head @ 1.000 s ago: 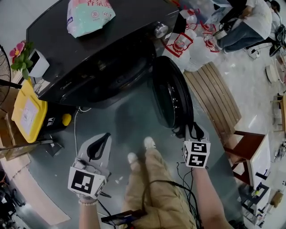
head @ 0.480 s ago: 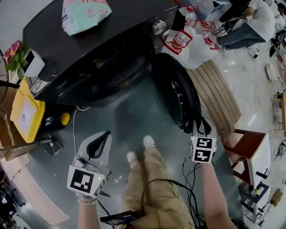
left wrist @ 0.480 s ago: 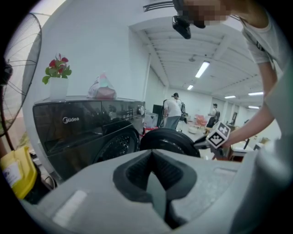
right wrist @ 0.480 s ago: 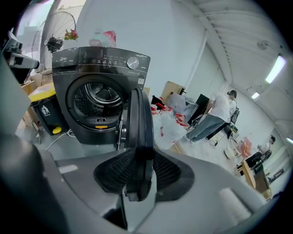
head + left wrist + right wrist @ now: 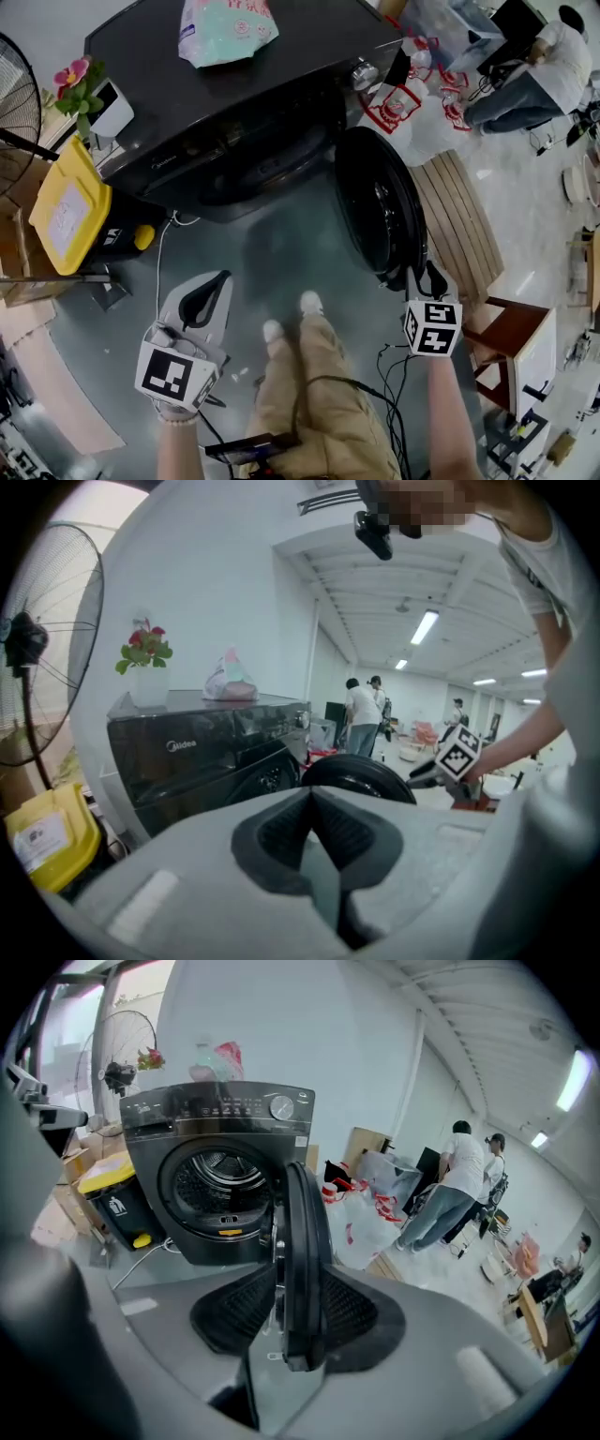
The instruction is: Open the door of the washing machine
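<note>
Loosening around the door (image 5: 380,211), the right gripper (image 5: 427,278) has just been spreading its fingers (image 5: 234,1312); the door's rim still stands between them, no longer squeezed. The door hangs wide open from the washing machine (image 5: 234,112), much as a second ago. The left gripper (image 5: 214,286) stays low at the left, fingers clenched on nothing. White bags (image 5: 412,112) crowd just behind the open door. A yellow bin (image 5: 66,211) sits beside the machine, and a packet (image 5: 228,28) lies on top.

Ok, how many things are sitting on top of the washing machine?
2: a plastic pack near its rear edge and a potted flower at its left corner.
</note>
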The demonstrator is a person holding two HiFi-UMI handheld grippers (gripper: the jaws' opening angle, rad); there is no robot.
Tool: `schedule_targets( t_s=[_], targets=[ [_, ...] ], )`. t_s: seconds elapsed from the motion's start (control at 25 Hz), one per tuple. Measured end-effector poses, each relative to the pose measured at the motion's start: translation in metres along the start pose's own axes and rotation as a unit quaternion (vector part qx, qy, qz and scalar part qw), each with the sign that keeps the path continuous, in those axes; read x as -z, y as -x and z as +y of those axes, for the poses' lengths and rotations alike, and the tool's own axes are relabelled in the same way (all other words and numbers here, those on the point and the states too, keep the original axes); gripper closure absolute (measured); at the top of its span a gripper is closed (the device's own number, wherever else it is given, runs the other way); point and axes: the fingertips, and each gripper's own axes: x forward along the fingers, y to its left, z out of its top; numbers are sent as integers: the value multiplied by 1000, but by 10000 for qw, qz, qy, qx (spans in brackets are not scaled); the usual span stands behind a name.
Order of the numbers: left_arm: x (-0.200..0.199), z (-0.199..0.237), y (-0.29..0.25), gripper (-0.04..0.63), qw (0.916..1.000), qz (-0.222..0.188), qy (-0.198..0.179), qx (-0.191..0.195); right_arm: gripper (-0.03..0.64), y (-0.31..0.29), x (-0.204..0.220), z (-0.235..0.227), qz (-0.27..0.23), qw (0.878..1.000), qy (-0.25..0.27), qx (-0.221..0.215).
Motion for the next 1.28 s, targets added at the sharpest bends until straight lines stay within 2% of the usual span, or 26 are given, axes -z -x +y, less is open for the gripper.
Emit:
schedule_targets(
  t_s=[0.12,0.2,0.36,0.52,0.72,1.0,1.28],
  targets=[
    [-12,7,19,601,9998,-56,36,-186,479,19,-20,25,-138,9992,257,-283],
    [-19,11,35,601,9995,-70,33,-312,483,33,-38,50,-342,9962,501,-619],
    [-31,21,70,601,9980,-105,47,-618,499,64,-80,108,-842,9803,921,-1530],
    [-40,24,104,601,9956,-125,109,-925,541,95,-114,151,-1225,9643,1090,-2078],
    [-59,25,138,601,9920,-201,111,-1239,596,132,-152,183,-1609,9481,1183,-2473],
    [-89,25,173,601,9865,-400,158,-1583,612,171,-194,216,-2013,9232,1288,-3011],
    [-100,22,198,601,9810,-499,250,-1857,612,198,-211,230,-2224,9111,1425,-3164]
  ],
)
